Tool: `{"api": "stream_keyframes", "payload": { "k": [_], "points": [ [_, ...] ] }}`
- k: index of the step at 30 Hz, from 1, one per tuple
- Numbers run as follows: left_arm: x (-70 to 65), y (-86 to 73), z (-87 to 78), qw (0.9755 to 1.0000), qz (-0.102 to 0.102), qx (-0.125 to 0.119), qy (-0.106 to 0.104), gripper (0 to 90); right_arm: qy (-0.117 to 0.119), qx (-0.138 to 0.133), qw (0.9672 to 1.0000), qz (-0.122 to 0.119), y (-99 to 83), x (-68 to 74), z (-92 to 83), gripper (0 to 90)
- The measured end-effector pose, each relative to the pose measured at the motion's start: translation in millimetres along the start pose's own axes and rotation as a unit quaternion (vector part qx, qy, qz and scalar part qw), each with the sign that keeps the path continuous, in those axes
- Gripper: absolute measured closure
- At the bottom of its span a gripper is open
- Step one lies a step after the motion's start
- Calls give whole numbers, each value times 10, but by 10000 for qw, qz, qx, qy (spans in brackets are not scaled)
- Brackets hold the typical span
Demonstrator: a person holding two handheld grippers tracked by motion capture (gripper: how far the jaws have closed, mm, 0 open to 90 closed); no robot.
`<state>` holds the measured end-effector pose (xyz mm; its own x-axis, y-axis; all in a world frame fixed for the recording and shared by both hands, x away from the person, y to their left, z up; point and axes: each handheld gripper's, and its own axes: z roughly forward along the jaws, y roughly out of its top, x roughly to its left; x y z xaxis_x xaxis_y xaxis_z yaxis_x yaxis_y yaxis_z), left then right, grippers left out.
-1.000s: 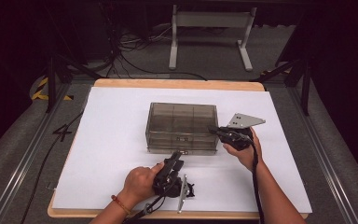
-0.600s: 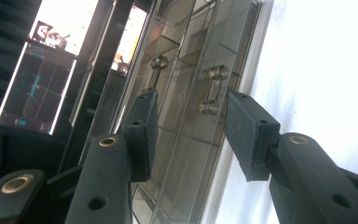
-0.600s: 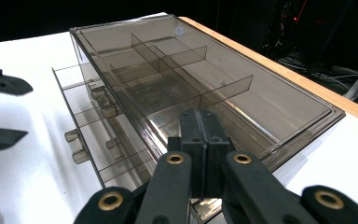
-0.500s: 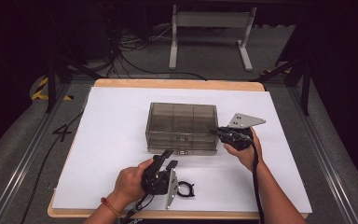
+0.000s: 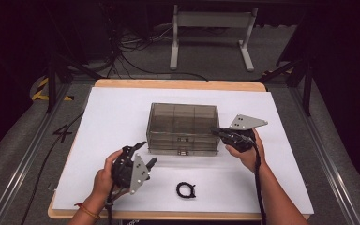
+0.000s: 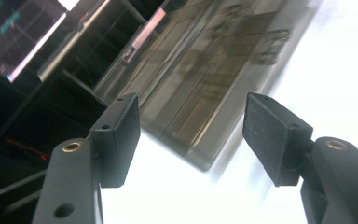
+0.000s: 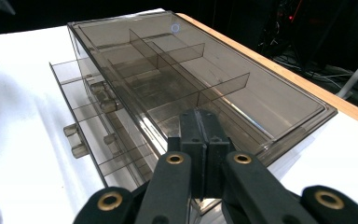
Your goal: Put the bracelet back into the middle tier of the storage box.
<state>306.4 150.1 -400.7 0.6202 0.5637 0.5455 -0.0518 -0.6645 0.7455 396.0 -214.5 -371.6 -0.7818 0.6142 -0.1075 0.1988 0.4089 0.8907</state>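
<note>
At the middle of the white surface (image 5: 112, 117) stands the smoky drawer box (image 5: 183, 127), its lower drawer pulled slightly out along the near edge. At about four o'clock from the box's centre, the right claw (image 5: 214, 130) is pressed shut with nothing between, resting at the box's right front corner. At seven o'clock, the left claw (image 5: 144, 154) hangs over open sheet, jaws just opening and empty, apparently clear of the box. A black loop (image 5: 185, 190) lies at six o'clock near the surface's front edge.
</note>
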Motion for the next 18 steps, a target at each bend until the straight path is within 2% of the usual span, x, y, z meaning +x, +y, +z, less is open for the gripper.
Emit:
{"api": "stream_keyframes", "payload": {
  "k": [2, 4, 6, 9, 10, 12, 14, 15, 16, 18],
  "points": [
    [108, -73, -5, 9995, -255, 39, -189, 363, -26, 8, 10000, -10, -3, 3, -19, 900],
    [198, -144, 15, 9976, -549, 33, -409, 369, -65, 42, 10000, -55, -5, 12, -43, 900],
    [279, -201, 45, 9945, -821, 94, -638, 368, -102, 68, 9999, -108, -8, 18, -68, 897],
    [355, -276, 87, 9895, -1168, 100, -851, 370, -150, 78, 9998, -119, -1, 18, -114, 893],
    [370, -292, 100, 9887, -1209, 125, -880, 374, -143, 94, 9998, -118, 1, 22, -132, 891],
    [393, -321, 121, 9853, -1299, 98, -1106, 413, -163, 106, 9997, -139, 4, 35, -148, 882],
    [400, -337, 144, 9846, -1303, 126, -1162, 426, -176, 115, 9996, -167, 9, 44, -162, 875],
    [403, -350, 162, 9821, -1382, 142, -1274, 437, -154, 109, 9997, -131, 9, 53, -174, 874],
    [397, -359, 172, 9821, -1368, 136, -1290, 442, -107, 131, 9997, -170, -3, 69, -191, 869],
    [387, -366, 192, 9825, -1305, 215, -1311, 446, -170, 247, 9992, -272, -29, 109, -237, 865]
  ]
}}
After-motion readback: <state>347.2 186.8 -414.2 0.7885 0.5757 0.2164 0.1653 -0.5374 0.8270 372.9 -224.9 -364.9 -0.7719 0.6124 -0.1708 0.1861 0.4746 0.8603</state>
